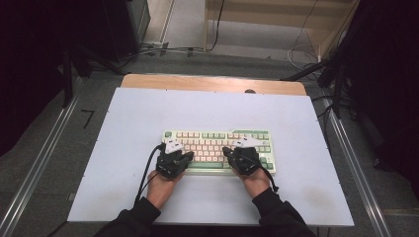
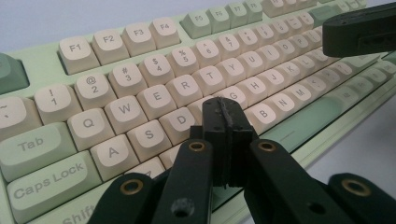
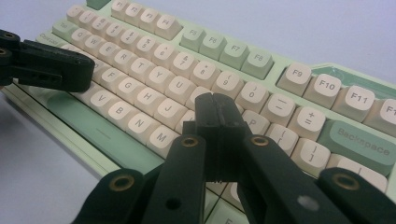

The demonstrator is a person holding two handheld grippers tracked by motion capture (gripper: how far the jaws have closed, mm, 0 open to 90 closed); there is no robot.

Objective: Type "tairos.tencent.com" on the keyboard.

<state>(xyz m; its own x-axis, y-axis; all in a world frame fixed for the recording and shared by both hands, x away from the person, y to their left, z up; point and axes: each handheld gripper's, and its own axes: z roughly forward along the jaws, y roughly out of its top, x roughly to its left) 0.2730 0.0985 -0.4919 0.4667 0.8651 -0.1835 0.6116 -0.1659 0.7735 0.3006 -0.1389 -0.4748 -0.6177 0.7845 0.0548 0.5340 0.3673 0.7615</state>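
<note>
The pale green keyboard with cream keycaps (image 1: 217, 150) lies flat, centre of the white counter (image 1: 123, 148), long edge toward me. I hold the left gripper (image 2: 226, 116) with fingers closed on nothing, tip over the D–F keys; the right gripper (image 3: 217, 114), likewise closed and empty, hovers near K–L. Pinched tips suit single-key pressing, I judge. Contact with keys: cannot tell, since the tips hide the keycaps beneath.
</note>
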